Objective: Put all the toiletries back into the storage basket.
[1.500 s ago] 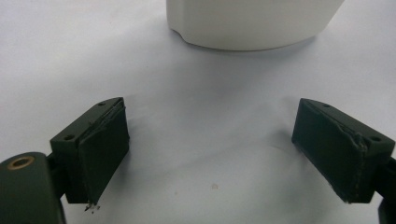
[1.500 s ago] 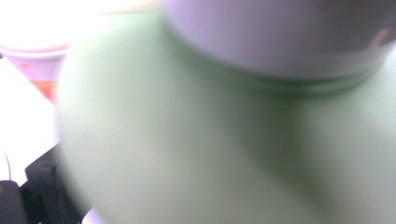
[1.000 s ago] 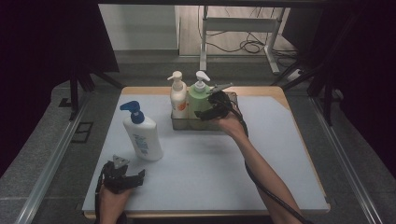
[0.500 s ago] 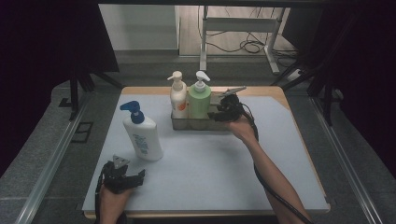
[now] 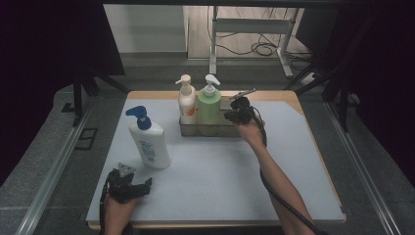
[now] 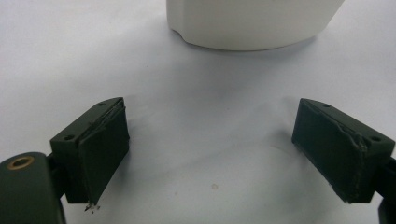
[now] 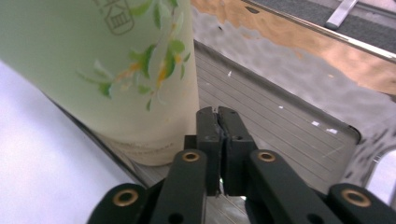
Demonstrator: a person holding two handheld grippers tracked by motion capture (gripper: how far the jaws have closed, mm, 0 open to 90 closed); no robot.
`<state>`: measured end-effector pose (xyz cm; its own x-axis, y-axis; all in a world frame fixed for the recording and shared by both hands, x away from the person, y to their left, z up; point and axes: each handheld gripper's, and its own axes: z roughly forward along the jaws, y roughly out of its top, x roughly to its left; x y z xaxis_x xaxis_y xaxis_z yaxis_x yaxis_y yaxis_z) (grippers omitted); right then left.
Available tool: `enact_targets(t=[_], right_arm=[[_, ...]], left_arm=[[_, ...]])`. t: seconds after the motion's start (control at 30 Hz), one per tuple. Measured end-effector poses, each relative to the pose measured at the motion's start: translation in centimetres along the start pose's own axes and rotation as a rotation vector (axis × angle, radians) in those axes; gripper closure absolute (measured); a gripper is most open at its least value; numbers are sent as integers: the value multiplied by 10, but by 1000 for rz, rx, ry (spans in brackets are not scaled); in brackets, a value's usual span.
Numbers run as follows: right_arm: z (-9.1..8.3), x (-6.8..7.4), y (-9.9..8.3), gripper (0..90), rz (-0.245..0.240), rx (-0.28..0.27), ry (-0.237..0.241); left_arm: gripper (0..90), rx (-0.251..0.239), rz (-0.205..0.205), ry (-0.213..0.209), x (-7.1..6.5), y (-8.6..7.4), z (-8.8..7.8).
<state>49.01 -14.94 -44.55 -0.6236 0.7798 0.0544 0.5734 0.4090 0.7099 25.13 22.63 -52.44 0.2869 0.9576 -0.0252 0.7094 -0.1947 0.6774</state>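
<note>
In the metal tray [image 5: 230, 131] two pump bottles [image 5: 209, 105] already stand, the blue-capped bottle [image 5: 149, 142] waits on the tabletop [image 5: 220, 176], right gripper [image 7: 218, 116] jaws pressed together empty, left gripper [image 6: 210, 149] jaws wide.

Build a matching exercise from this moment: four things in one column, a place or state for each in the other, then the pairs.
Things:
1. green bottle
2. blue-capped bottle
3. left hand-held gripper
4. right hand-held gripper

Places or states:
A. jaws wide apart over bare mat
B. standing in the metal tray
C. jaws just closed together, nothing between them
D. standing on the mat, outside the tray

Pairs: 1-B, 2-D, 3-A, 4-C
</note>
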Motion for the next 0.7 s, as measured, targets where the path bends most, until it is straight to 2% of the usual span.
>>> enact_targets(t=[0.3,0.7], right_arm=[[12,5,5,898,12,25,6],[17,6,5,897,32,43,20]], left_arm=[[107,1,0,1,0,0,0],[107,1,0,1,0,0,0]])
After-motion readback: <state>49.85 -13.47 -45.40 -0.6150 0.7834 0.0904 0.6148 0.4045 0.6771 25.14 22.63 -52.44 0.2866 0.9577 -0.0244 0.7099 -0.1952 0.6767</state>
